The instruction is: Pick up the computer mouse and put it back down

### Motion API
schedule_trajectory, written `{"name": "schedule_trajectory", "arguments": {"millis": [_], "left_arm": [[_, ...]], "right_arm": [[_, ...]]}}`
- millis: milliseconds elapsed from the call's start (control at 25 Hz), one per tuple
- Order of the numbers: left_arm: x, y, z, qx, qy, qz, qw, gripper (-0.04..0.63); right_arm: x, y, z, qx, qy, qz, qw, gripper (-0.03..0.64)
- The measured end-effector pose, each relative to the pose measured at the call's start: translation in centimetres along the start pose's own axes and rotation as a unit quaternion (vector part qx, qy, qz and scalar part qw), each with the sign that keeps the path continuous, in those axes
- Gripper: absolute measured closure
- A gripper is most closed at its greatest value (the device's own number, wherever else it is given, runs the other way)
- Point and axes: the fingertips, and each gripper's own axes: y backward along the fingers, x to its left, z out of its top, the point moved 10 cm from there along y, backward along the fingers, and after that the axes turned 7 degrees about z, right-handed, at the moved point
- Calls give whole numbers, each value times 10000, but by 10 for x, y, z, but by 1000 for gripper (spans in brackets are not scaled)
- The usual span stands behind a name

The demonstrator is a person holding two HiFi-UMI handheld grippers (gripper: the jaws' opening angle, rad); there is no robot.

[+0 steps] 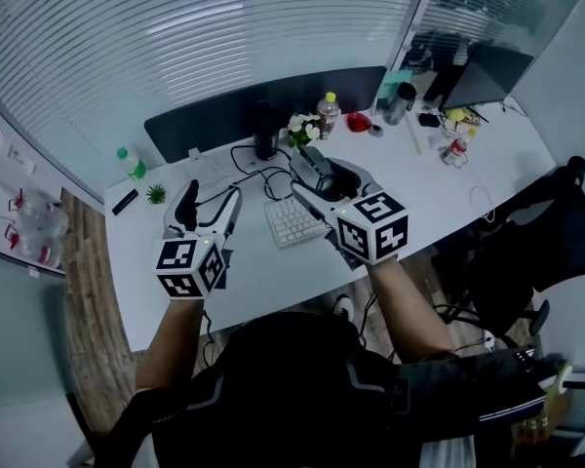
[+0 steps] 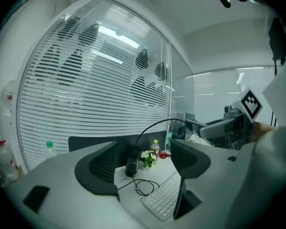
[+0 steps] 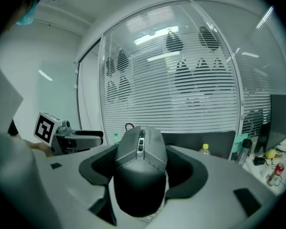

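White desk: cluttered along its far edge. Keyboard: flat on the desk in front of me. My left gripper: jaws apart, nothing between them, positioned left of the keyboard. My right gripper: jaws clamped on the sides of the dark computer mouse, which I hold clear of the desk above the keyboard's far end.

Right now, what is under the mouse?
The right gripper holds the mouse off the desk. In the right gripper view a sliver of keyboard shows just below it. The mouse covers whatever else lies beneath.
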Motion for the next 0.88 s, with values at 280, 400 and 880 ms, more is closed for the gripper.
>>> {"name": "schedule_trajectory", "arguments": {"millis": [280, 400, 880], "left_arm": [[-80, -26, 9, -36, -51, 17, 10000, 238], [-109, -34, 11, -44, -47, -43, 10000, 238], [-183, -80, 10, 65, 14, -554, 9984, 238]], "right_arm": [[-59, 53, 3, -88, 149, 33, 9998, 321], [-82, 76, 2, -157, 88, -39, 9998, 322], [-152, 151, -9, -321, -109, -693, 9970, 322]]}}
